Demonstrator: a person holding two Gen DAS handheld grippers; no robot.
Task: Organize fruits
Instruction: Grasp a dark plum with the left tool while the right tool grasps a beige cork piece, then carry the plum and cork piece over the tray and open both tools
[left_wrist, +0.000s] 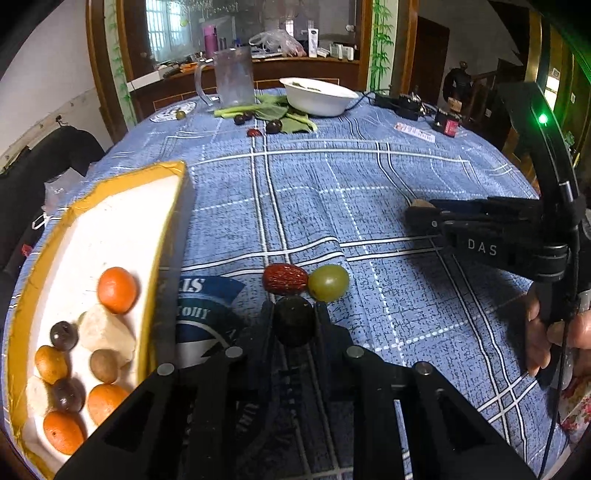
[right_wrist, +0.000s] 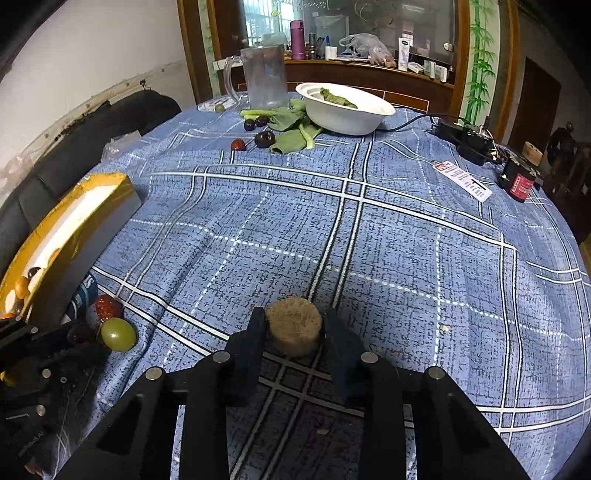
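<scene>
My left gripper (left_wrist: 293, 308) is shut on a dark round fruit (left_wrist: 293, 319) that rests on the blue checked cloth. Just beyond its tips lie a red date (left_wrist: 285, 278) and a green grape (left_wrist: 328, 282), touching each other. My right gripper (right_wrist: 294, 321) is shut on a tan, rough, round piece (right_wrist: 293, 325) sitting on the cloth. In the left wrist view, the right gripper (left_wrist: 417, 214) reaches in from the right with a tan tip showing at its end. A yellow-rimmed white tray (left_wrist: 110, 221) at the left holds several orange, brown and dark fruits plus pale chunks.
At the far side stand a white bowl (left_wrist: 317, 96), leafy greens (left_wrist: 280, 114), a clear jug (left_wrist: 232, 75) and a few dark fruits (left_wrist: 274, 126) with a red one (left_wrist: 254, 133). Black devices and cables (right_wrist: 469, 138) lie at the far right. A hand (left_wrist: 546, 332) holds the right handle.
</scene>
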